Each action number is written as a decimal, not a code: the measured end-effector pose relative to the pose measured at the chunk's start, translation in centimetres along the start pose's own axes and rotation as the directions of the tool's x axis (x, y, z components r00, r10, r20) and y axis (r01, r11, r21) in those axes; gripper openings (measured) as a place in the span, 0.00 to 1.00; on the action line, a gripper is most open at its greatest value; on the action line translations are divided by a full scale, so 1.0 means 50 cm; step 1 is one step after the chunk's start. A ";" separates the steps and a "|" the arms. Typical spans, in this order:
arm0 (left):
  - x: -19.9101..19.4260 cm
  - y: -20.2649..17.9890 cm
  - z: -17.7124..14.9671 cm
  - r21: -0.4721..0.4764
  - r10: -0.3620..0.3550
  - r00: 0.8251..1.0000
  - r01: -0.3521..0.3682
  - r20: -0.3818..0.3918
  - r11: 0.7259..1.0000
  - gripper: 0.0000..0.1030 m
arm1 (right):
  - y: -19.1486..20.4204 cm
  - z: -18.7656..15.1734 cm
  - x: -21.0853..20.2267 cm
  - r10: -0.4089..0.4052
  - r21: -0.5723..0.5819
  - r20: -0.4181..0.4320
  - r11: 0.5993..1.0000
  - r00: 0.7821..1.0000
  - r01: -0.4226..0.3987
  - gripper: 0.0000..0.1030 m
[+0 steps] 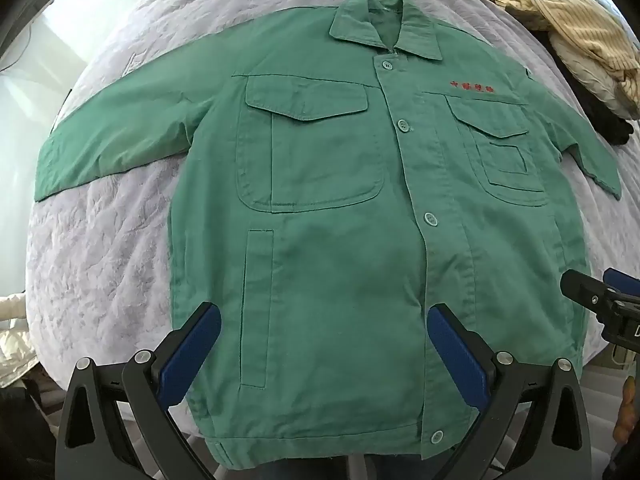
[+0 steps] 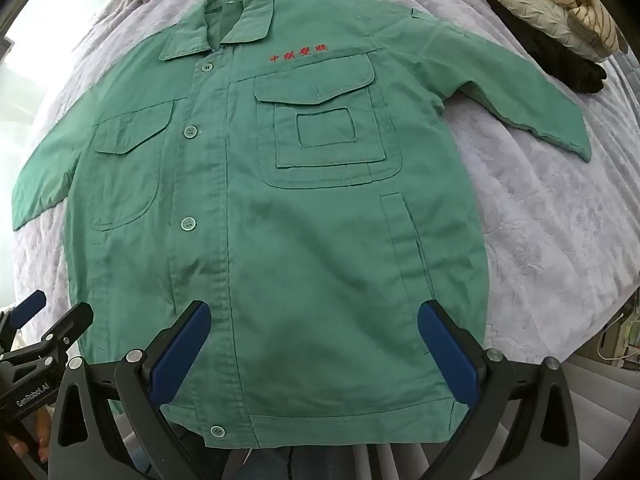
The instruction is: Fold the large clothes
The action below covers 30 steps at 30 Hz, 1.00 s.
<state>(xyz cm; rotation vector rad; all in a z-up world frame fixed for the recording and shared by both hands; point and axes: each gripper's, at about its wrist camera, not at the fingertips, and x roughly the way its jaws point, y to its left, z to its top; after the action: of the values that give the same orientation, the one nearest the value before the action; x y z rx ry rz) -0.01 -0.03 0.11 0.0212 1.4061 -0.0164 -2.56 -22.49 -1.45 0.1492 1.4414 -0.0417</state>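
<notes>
Left side: one long sleeve [image 1: 116, 136] of the green cotton work jacket [image 1: 332, 208] runs out flat toward the edge of the pale lilac quilted bedcover [image 1: 100, 264]. It lies spread and unfolded, which I judge leaves it ready to be turned in over the body.

Your left gripper [image 1: 324, 344] hangs above the hem, jaws released and wide, with nothing between the blue pads. Only cloth shows below them; whether they touch it I cannot tell.

Centre: the jacket lies face up and buttoned, collar [image 1: 384, 28] away from you, hem nearest you. The buttoned front placket [image 1: 408, 168] keeps the two front panels aligned. Red embroidered lettering [image 2: 298, 53] sits above one chest pocket.

Your right gripper [image 2: 314, 340] is likewise released, jaws wide, empty, over the hem on its side. Both tools stand level with each other, apparently placed for a symmetrical start.

Right side: the second sleeve [image 2: 532, 108] extends outward. Beyond it, a heap of cream striped and black garments [image 2: 556, 20] rests near the bed's far corner, apart from the jacket.

Judgement: no fold is made yet.
</notes>
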 end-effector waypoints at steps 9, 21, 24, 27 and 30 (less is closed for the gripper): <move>-0.003 0.003 0.006 0.005 0.006 1.000 -0.006 0.005 1.000 1.00 | 0.008 0.001 -0.003 -0.006 -0.008 0.005 1.000 1.000 0.006 1.00; 0.000 0.005 0.007 -0.001 -0.001 1.000 0.001 -0.007 1.000 1.00 | 0.010 0.005 -0.001 -0.007 -0.010 0.003 1.000 1.000 0.007 1.00; 0.001 0.005 0.006 0.002 -0.005 1.000 0.005 -0.011 1.000 1.00 | 0.010 0.005 -0.001 -0.008 -0.011 0.002 1.000 1.000 0.008 1.00; 0.004 0.007 0.009 0.003 -0.002 1.000 0.002 -0.008 1.000 1.00 | 0.010 0.005 -0.001 -0.007 -0.009 0.002 1.000 1.000 0.007 1.00; 0.006 0.006 0.010 0.006 0.005 1.000 -0.005 -0.007 1.000 1.00 | 0.011 0.006 0.000 -0.008 -0.009 0.001 1.000 1.000 0.008 1.00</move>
<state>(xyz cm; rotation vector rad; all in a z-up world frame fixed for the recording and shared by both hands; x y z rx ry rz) 0.54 0.28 -0.11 0.0297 1.4130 -0.0167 -2.19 -21.98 -1.37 0.1367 1.4414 -0.0419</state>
